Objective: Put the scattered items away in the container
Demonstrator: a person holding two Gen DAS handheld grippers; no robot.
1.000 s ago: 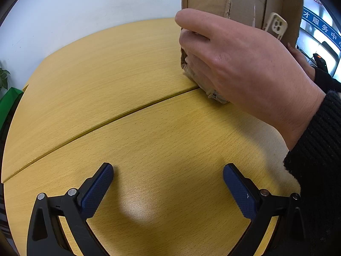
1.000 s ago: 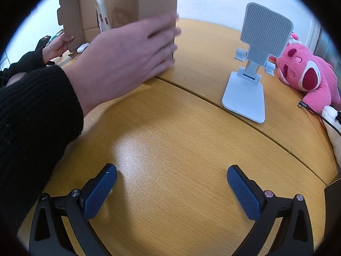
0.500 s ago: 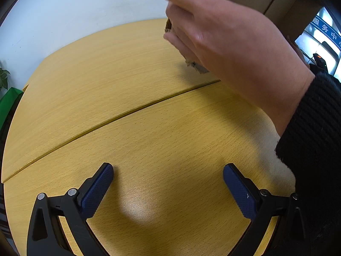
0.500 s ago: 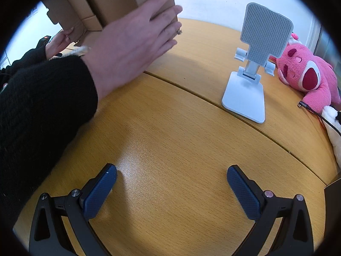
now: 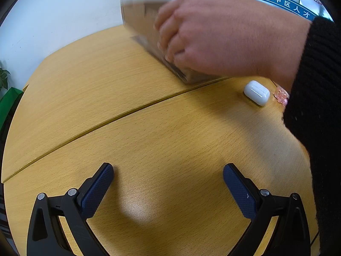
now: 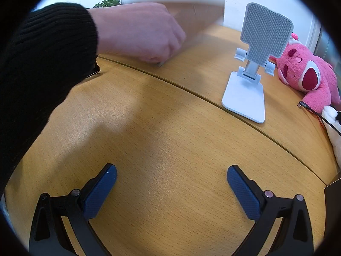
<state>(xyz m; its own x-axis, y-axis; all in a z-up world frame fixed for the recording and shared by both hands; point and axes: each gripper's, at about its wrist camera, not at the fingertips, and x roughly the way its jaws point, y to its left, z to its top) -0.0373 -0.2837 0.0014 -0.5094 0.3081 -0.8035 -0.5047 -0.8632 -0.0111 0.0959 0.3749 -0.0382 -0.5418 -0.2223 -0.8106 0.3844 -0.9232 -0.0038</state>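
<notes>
We rest both tools low over the wooden table (image 5: 149,138) with nothing in them: the left gripper (image 5: 168,183) and the right gripper (image 6: 171,184) each stand wide apart, pads clear of any item. A bare hand (image 5: 213,36) holds the cardboard box (image 5: 140,25) (blurred, so its tilt is hard to read) at the far side of the table, probably setting it where we can reach it. The white earbud case (image 5: 256,92) lies just beside a small pink trinket (image 5: 281,95), both outside the box. The phone stand (image 6: 253,64) is upright near the pink plush toy (image 6: 307,74). By our judgement, tidying has not started.
</notes>
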